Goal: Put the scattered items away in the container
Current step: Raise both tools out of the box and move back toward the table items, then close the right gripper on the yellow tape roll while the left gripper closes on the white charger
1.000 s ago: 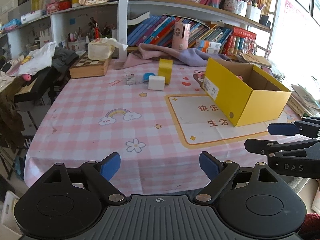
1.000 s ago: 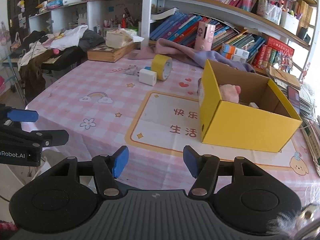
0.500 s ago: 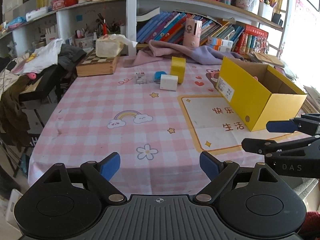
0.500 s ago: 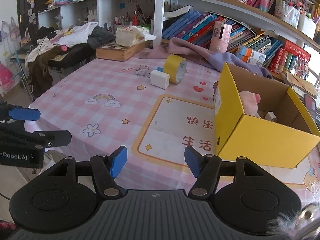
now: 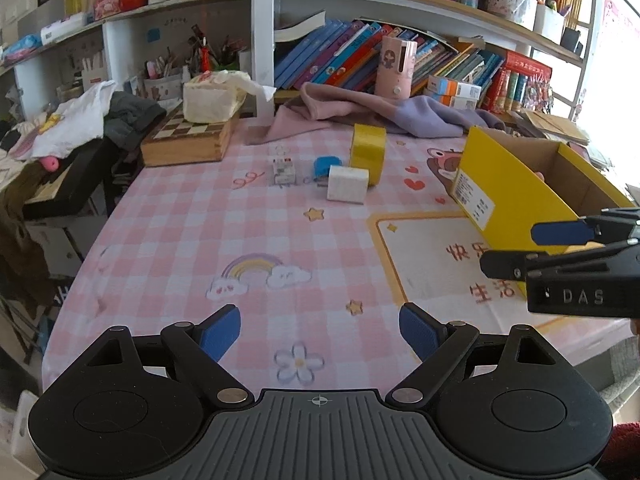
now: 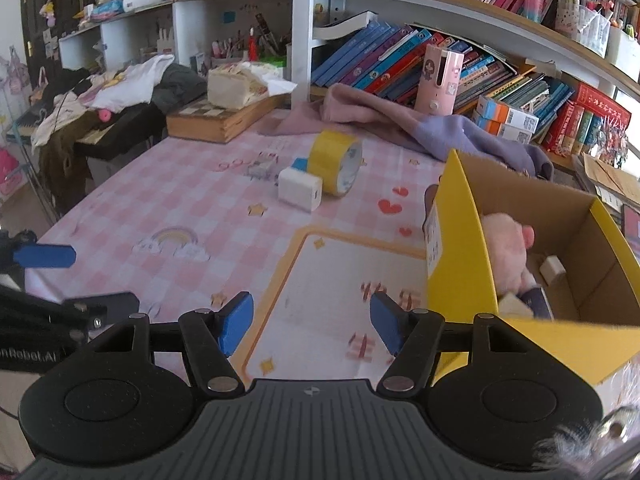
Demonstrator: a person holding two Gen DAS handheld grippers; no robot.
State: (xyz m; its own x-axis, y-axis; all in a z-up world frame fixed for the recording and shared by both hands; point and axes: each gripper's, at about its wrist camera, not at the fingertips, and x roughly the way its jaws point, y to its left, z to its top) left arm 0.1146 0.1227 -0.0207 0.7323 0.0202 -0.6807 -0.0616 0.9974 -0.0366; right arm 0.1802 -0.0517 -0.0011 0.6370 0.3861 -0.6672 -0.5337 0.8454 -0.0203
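A pink-and-white checked cloth with rainbows, stars and flowers covers the desk [image 5: 180,232]. The open cardboard box [image 6: 460,272] is yellow outside, brown inside. Yellow tape roll [image 6: 336,162], white charger block [image 6: 300,189], pink plush toy [image 6: 506,240].

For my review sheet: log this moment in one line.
left gripper open, empty | right gripper open, empty | tape roll, white cube outside yellow box

Both fisheye views look forward from low over the near edge of the pink checked tablecloth [image 5: 180,220] toward the bookshelves. The left wrist view sits farther left. The right one is close beside the open yellow cardboard box [image 6: 460,264]. Both share the standing yellow tape roll [image 5: 368,152] and white rectangular block [image 6: 300,189].
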